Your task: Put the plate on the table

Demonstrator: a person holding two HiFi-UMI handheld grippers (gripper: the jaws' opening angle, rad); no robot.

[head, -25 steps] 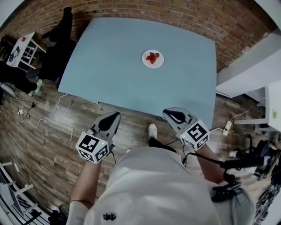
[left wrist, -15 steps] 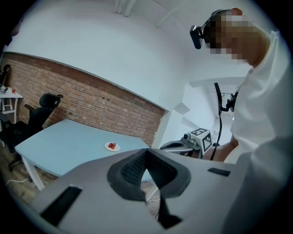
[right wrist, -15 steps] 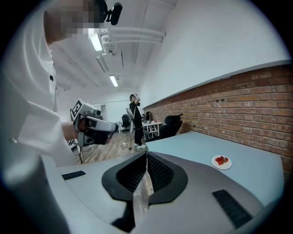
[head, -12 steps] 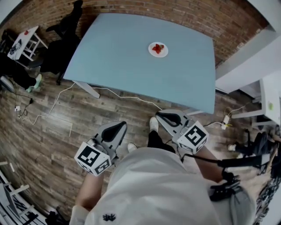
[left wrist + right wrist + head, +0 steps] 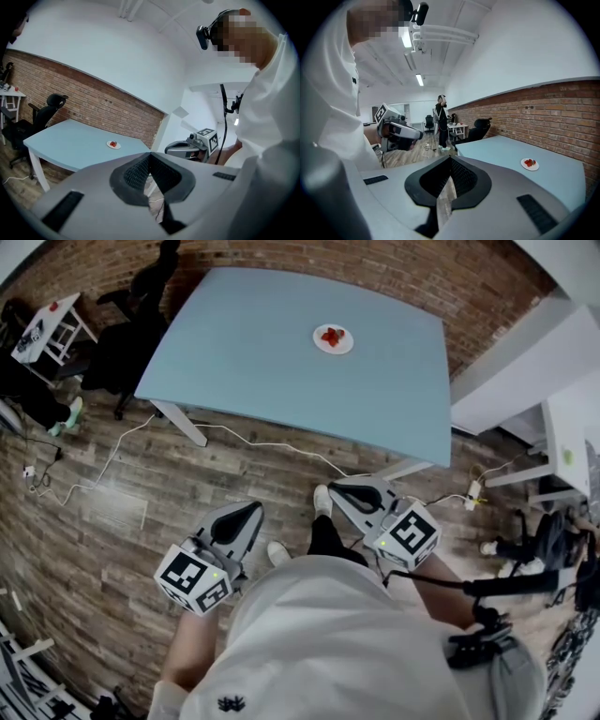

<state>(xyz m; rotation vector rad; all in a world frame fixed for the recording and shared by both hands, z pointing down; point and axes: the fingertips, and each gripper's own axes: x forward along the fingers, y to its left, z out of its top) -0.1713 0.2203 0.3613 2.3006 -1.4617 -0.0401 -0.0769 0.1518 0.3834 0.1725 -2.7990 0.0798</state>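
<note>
The plate [image 5: 333, 338] of red fruit sat on the blue table [image 5: 281, 381] near its far edge — the job apparently done — so the left gripper [image 5: 249, 510] and right gripper [image 5: 337, 487], jaws together on nothing, hung idle at the person's waist, well apart from it.

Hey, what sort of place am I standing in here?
Most likely an open-plan office or workshop space: a black office chair by a large blue table, a bare brick wall, and, in the right gripper view, ceiling strip lights over more desks further back.
</note>
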